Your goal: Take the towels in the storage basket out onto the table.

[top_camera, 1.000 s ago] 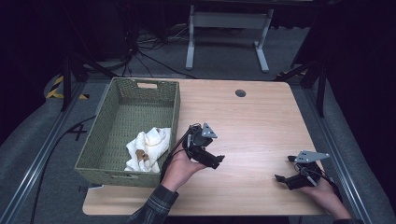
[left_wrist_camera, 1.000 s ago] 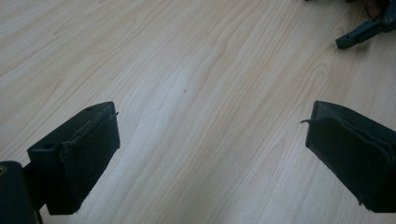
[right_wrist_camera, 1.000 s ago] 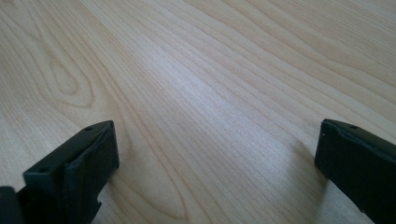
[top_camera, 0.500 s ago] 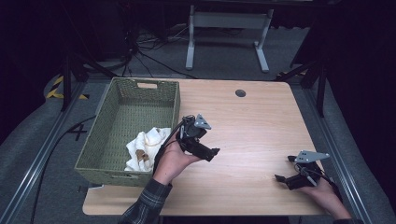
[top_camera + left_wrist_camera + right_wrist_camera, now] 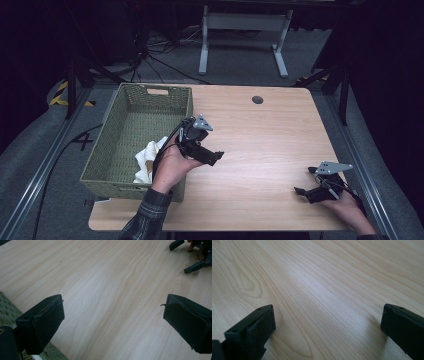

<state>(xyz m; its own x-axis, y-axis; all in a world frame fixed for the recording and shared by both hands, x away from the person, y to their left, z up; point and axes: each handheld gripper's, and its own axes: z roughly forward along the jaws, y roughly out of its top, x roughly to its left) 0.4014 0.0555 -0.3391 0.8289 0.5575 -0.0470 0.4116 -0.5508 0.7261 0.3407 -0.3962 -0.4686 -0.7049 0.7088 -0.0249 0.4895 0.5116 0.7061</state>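
A green woven basket [image 5: 102, 145] stands on the left part of the wooden table [image 5: 270, 135]. In its near end lies a crumpled white cloth [image 5: 146, 159] with brownish marks. My left gripper [image 5: 212, 155] hovers just right of the basket's right wall, open and empty, its jaws wide apart over bare wood [image 5: 112, 312]. My right gripper [image 5: 304, 181] rests low at the table's front right corner, also open with nothing between its jaws [image 5: 328, 320]. It appears far off in the left gripper view [image 5: 182, 257]. A strip of the basket [image 5: 5, 312] lies beside the left jaw.
A small black round grommet [image 5: 257, 99] sits in the tabletop near the far edge. Beyond the table stands a white metal frame [image 5: 242, 22], with cables on the dark floor. A sleeve in plaid cloth [image 5: 145, 220] enters from the bottom.
The left gripper has drifted left and slightly farther away, closer to the basket's right wall, staying open. The right gripper has not moved.
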